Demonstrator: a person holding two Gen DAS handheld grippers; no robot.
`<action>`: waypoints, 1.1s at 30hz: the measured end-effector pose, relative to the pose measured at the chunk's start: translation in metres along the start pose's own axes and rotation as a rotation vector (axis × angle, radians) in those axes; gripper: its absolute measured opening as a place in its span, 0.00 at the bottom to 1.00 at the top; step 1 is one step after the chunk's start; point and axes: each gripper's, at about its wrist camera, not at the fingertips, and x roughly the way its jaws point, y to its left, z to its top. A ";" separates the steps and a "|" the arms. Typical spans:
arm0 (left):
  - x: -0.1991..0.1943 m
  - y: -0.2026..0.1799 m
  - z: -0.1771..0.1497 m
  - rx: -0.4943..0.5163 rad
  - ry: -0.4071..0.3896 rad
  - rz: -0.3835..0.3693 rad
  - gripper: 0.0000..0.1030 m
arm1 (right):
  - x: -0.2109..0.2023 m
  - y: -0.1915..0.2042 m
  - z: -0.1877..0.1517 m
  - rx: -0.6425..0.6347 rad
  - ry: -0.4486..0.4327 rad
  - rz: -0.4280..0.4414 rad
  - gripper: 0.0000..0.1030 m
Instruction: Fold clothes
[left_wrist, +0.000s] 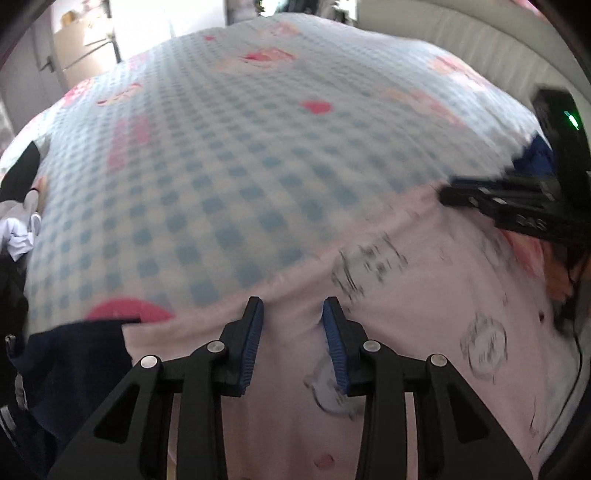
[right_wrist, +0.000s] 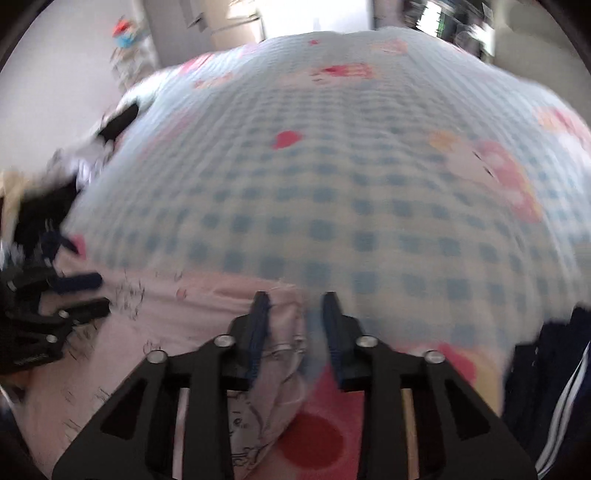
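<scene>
Pink garment on checked bedspread, both tools' jaws parted

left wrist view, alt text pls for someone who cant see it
The left gripper hangs open over the edge of a pale pink printed garment on a blue-checked bedspread. The right gripper reaches in at right; a dark navy garment lies lower left.

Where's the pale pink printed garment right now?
The pale pink printed garment lies flat on the blue checked bedspread at its near edge, under both claws, with dark navy clothing at its left.
</scene>
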 end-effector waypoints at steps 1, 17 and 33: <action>-0.006 0.005 0.001 -0.031 -0.037 0.068 0.30 | -0.006 -0.002 0.002 0.017 -0.021 -0.001 0.32; 0.007 0.017 -0.011 -0.173 0.108 -0.094 0.39 | -0.006 0.057 -0.035 -0.074 0.128 0.143 0.33; -0.139 -0.049 -0.136 -0.245 -0.049 -0.057 0.43 | -0.151 0.121 -0.129 -0.071 0.059 0.165 0.45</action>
